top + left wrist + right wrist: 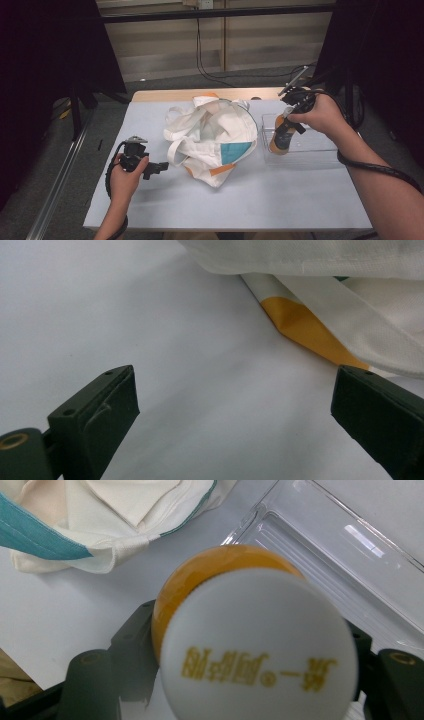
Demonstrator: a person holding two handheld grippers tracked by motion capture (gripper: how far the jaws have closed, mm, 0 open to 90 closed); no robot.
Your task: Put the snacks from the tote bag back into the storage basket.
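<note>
Bare table (280, 195) spreads wide along the near edge, leaving open room in front of both hands. Right tongs (286, 131) pinch an orange bottle (280, 141) with a smooth white cap (257, 647), held tilted at the left end of a clear plastic tray (320, 150) at the right side of the table; whether the bottle's base touches the tray is hard to tell. Left tongs (161, 166) rest spread wide and hold nothing, low over the table just left of a crumpled cream cloth bag (212, 132) with teal and orange patches, which lies between the two hands.
</note>
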